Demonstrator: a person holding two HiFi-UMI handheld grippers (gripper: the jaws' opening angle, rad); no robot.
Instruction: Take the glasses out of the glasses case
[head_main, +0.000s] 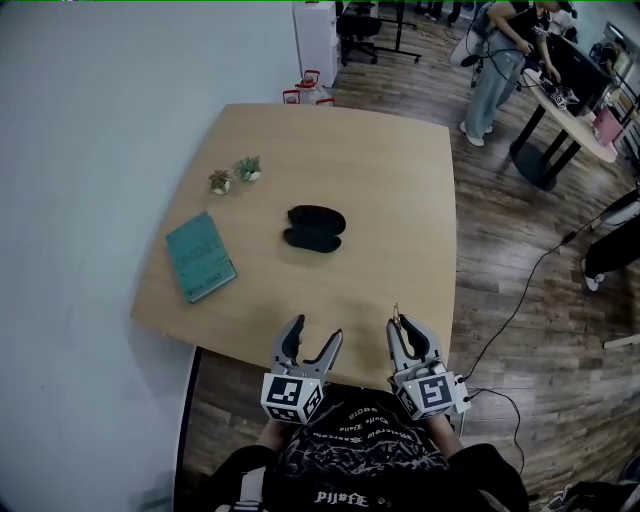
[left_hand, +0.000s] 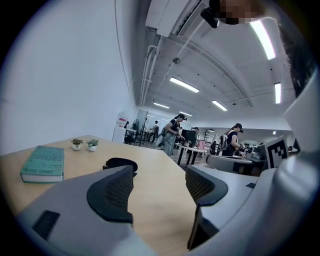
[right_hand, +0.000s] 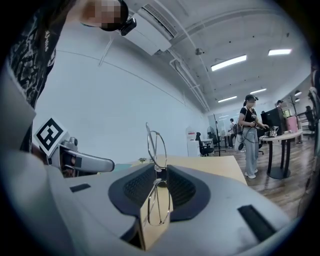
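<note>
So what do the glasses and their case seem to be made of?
The glasses: probably thin metal wire, pale and slightly shiny; the rims are very slim, and the lenses are clear. The case: black and matte, with no glints; perhaps a leatherette or fabric-covered shell, but too small to tell.

Two plants (head_main: 219, 181), one book (head_main: 200, 257), one case (head_main: 315, 228), one pair of glasses (right_hand: 157, 146).

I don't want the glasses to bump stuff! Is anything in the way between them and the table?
Nothing visible is. The right gripper holds the glasses at the table's near edge, with bare wood just ahead. The glasses case, book and plants lie farther off, leftward.
</note>
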